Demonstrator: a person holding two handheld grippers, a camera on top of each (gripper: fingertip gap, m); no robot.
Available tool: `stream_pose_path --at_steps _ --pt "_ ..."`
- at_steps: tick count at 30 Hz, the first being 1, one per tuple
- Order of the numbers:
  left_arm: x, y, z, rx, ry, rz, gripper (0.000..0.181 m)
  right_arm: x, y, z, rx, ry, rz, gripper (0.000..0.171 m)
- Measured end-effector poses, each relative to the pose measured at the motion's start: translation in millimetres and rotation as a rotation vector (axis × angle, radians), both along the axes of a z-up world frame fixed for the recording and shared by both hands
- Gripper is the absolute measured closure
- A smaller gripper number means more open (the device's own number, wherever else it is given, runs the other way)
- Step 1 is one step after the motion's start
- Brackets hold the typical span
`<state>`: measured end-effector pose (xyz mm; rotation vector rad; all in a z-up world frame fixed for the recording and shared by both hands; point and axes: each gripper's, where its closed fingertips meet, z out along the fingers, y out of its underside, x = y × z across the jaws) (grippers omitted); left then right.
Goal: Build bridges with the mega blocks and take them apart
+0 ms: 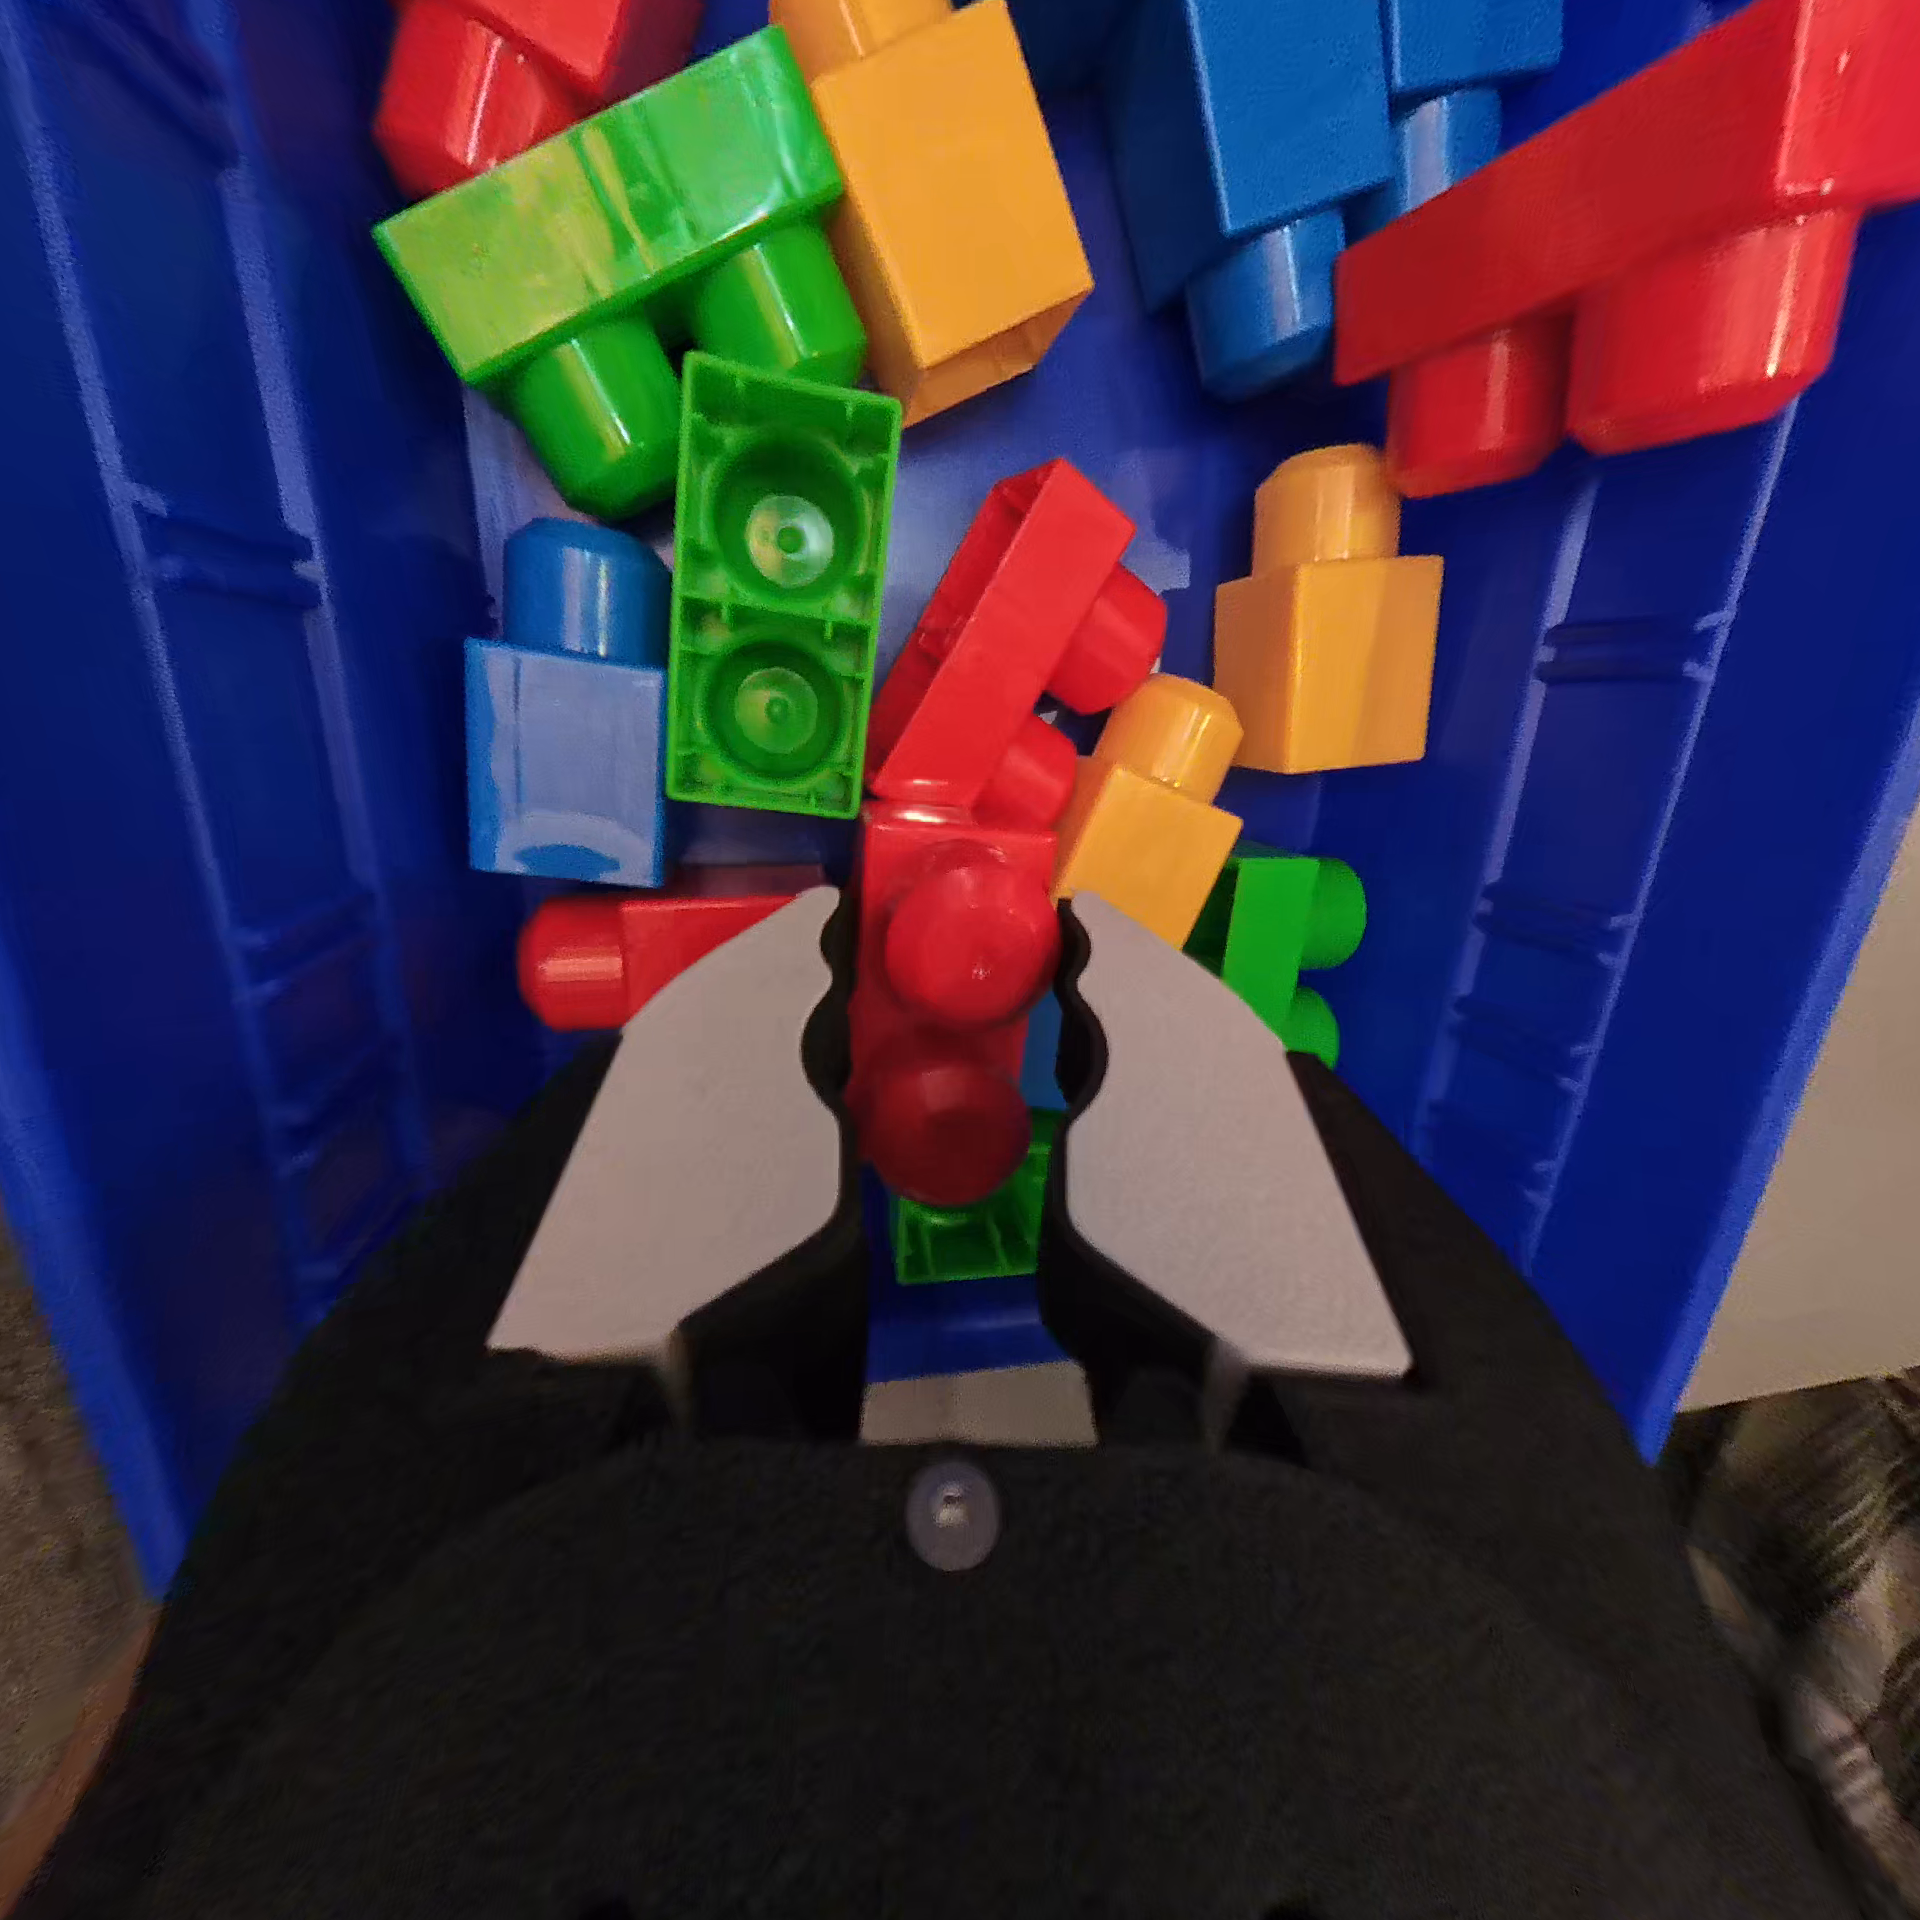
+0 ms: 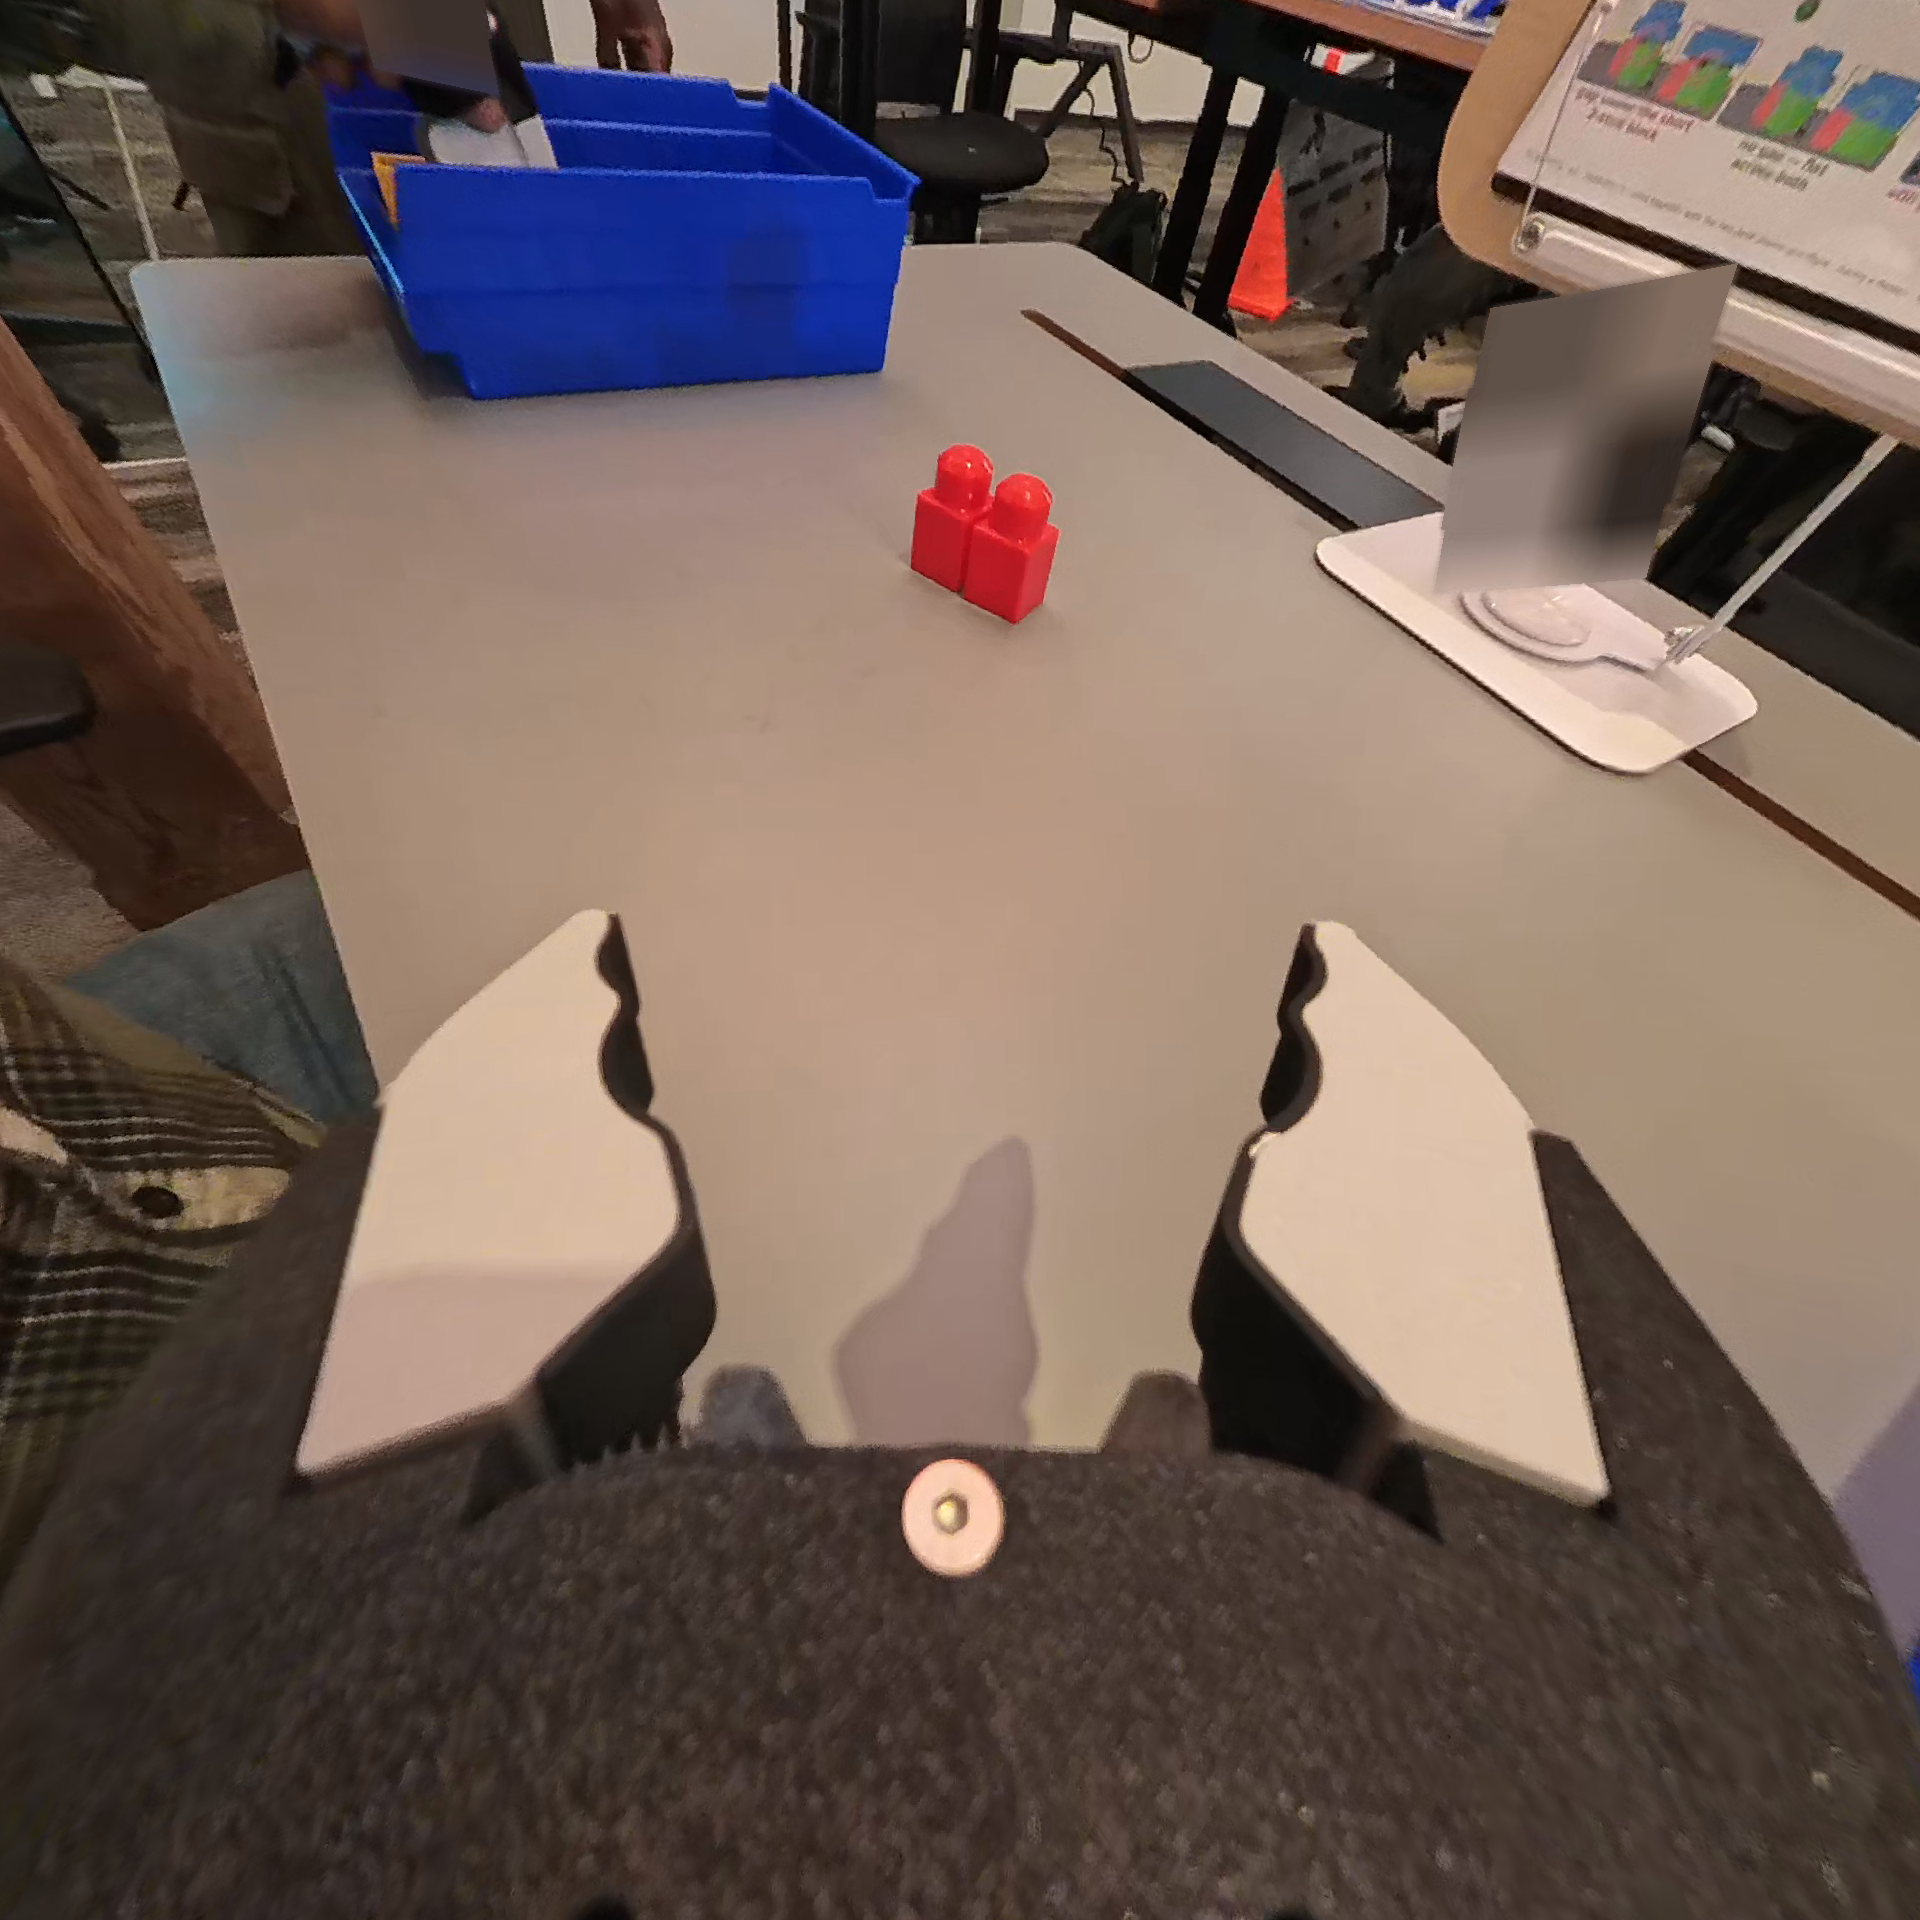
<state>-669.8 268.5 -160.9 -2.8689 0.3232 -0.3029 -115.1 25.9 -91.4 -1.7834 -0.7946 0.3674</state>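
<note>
In the left wrist view, your left gripper (image 1: 951, 940) sits inside the blue bin (image 1: 208, 727), crowded by glossy loose blocks: an upturned green block (image 1: 774, 592) just beyond, a yellow block (image 1: 1148, 821) touching at one side. Its jaws pinch a red two-stud block (image 1: 951, 997).

In the right wrist view, your right gripper (image 2: 961, 940) hangs over the matte grey bench (image 2: 623, 779), jaws spread wide, holding nothing. Two red single-stud blocks (image 2: 985, 535) stand upright, touching, between it and the blue bin (image 2: 644, 260).
</note>
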Motion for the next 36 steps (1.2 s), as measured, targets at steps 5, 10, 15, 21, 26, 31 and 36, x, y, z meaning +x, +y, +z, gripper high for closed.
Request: stream_pose_path --at_steps 5,10,15,21,26,31,36 --pt "-4.3 -1.7 4.8 -0.016 0.07 -0.078 0.145 7.0 -0.4 -0.7 -0.002 0.011 -0.018 0.056" --pt "1.2 3.2 22.7 0.026 0.077 -0.153 0.146 7.3 -1.6 -4.9 -0.015 0.011 -0.018 0.056" --pt "29.7 12.7 48.9 0.06 0.075 -0.245 0.146 5.0 -1.3 -3.6 -0.014 0.008 -0.014 0.056" --pt "156.6 23.1 102.9 0.165 0.009 -0.569 0.146 3.0 -1.8 -4.5 -0.027 -0.018 -0.017 0.056" --pt "271.5 4.8 86.9 0.126 0.093 -0.929 0.146 5.0 -6.2 -1.8 -0.032 -0.039 -0.033 0.056" --pt "337.9 -7.5 48.5 0.033 0.136 -1.096 0.147 12.1 -12.9 -1.7 -0.042 -0.056 -0.06 0.056" --pt "370.0 -8.9 37.0 0.002 0.106 -1.108 0.147 23.6 -17.7 -3.1 -0.052 -0.059 -0.093 0.056"
